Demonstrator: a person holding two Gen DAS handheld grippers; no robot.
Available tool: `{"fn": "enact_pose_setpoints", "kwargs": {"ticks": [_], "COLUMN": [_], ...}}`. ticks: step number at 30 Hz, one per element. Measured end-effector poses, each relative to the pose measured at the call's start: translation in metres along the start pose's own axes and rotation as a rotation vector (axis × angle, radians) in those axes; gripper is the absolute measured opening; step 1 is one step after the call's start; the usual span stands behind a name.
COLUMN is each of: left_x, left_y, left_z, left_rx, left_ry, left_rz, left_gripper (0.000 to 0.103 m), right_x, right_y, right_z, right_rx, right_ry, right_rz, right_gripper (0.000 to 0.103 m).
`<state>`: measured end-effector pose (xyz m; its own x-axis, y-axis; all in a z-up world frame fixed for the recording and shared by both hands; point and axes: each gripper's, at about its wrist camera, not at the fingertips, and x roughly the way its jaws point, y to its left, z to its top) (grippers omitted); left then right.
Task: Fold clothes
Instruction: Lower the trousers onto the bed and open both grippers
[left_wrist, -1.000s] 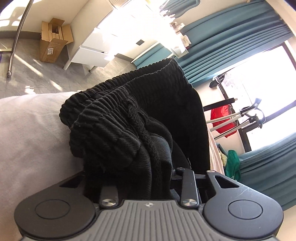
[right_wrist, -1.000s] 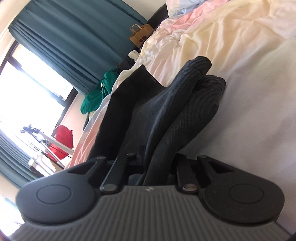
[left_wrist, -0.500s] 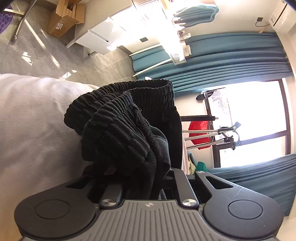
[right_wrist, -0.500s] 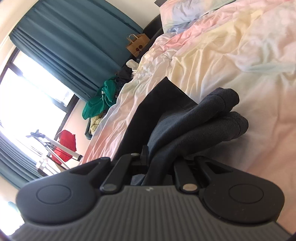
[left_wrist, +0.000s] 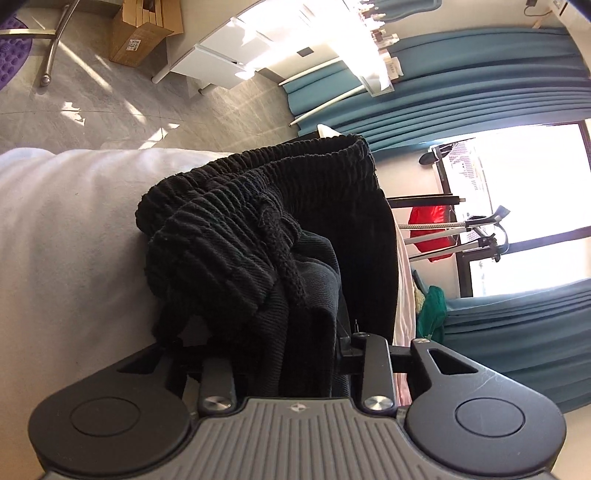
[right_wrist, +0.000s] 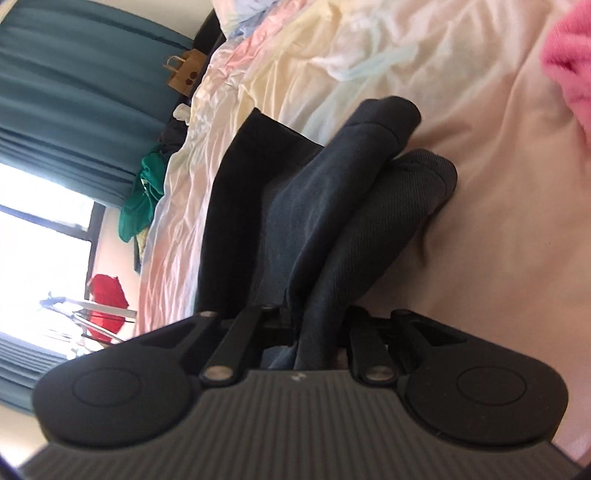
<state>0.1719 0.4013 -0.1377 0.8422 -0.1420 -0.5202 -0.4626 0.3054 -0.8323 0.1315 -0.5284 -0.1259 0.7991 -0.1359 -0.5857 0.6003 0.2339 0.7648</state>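
Black, ribbed knit trousers with an elastic waistband (left_wrist: 266, 229) were held above a pale bedsheet (left_wrist: 66, 258), their gathered waistband bunched in the clenched left gripper (left_wrist: 291, 354). The right gripper (right_wrist: 314, 332) was closed on the dark leg ends (right_wrist: 369, 192) over a pastel, rumpled bed cover (right_wrist: 406, 62). The fabric looked soft, limp and fairly thick, likely light enough to lift but prone to sagging and slipping out of alignment between the two holds. The thick waistband and the doubled hems appeared the surest places to grip. A pink garment (right_wrist: 569, 62) lay at the frame's edge, and teal curtains (left_wrist: 480, 74) hung beyond.
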Motion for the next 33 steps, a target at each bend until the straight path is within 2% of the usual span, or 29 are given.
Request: {"fn": "enact_pose_setpoints", "kwargs": {"ticks": [1,3,5,7,8,10,12,14,17,22,27,30,33], "left_x": [-0.007,-0.019,-0.041,-0.06,-0.072,-0.087,-0.092,-0.088,-0.081,-0.046,0.001,0.027,0.046], "left_y": [-0.001,-0.003,-0.015,-0.023,-0.028,-0.041,-0.058,-0.085,-0.122,-0.148,-0.143,-0.13,-0.117], "left_z": [-0.005,-0.013,-0.032,-0.048,-0.06,-0.087,-0.115,-0.154,-0.209,-0.292,-0.357,-0.385,-0.406], "left_rx": [0.005,0.016,0.059,0.127,0.18,0.291,0.427,0.614,0.885,1.221,1.505,1.668,1.775], "left_ry": [-0.005,-0.015,-0.034,-0.054,-0.068,-0.082,-0.069,-0.037,0.008,0.121,0.217,0.22,0.2], "left_rz": [0.002,-0.002,-0.007,-0.001,-0.002,-0.008,0.007,0.011,-0.015,-0.046,-0.084,-0.104,-0.102], "left_gripper": [0.044,0.058,0.065,0.066,0.068,0.077,0.078,0.078,0.078,0.077,0.071,0.068,0.062], "right_x": [-0.005,-0.016,-0.027,-0.038,-0.044,-0.054,-0.065,-0.066,-0.063,-0.069,-0.042,-0.026,-0.007], "right_y": [-0.003,-0.008,-0.014,-0.019,-0.022,-0.027,-0.033,-0.037,-0.035,-0.03,-0.03,-0.03,-0.034], "right_z": [0.0,0.0,0.0,0.0,0.0,0.0,0.0,0.001,0.004,0.011,0.007,0.005,0.004], "right_rx": [0.015,0.045,0.074,0.104,0.119,0.149,0.178,0.191,0.182,0.152,0.169,0.181,0.218], "right_ry": [-0.015,-0.044,-0.073,-0.102,-0.117,-0.146,-0.173,-0.157,-0.14,-0.187,-0.031,0.061,0.116], "right_rz": [0.005,0.016,0.027,0.038,0.044,0.055,0.071,0.12,0.141,0.185,0.203,0.213,0.215], "right_gripper": [0.015,0.022,0.037,0.058,0.06,0.06,0.06,0.06,0.06,0.06,0.06,0.06,0.06]}}
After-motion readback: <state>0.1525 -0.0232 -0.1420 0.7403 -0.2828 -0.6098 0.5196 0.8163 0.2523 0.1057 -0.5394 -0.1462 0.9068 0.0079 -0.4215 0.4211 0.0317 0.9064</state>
